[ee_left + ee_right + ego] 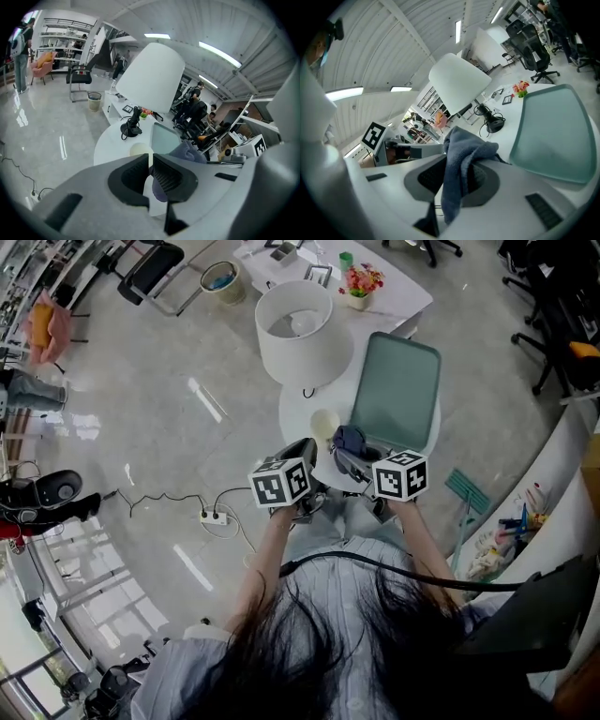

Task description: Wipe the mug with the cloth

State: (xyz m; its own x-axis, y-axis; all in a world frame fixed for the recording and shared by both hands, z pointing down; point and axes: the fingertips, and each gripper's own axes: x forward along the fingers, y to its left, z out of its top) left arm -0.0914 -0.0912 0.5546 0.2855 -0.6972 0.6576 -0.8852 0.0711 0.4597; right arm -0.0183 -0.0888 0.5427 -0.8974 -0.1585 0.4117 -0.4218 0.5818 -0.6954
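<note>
Pinching the cream mug (139,149), seemingly by its handle, the left hand-held gripper (150,161) held it at the near edge of the round worktop (292,423), close beside the blue-grey cloth (461,154) clamped in the right hand-held gripper (461,180), probably so the wiping could begin.

Head view steeply down; gripper views share lamp (150,79).
</note>
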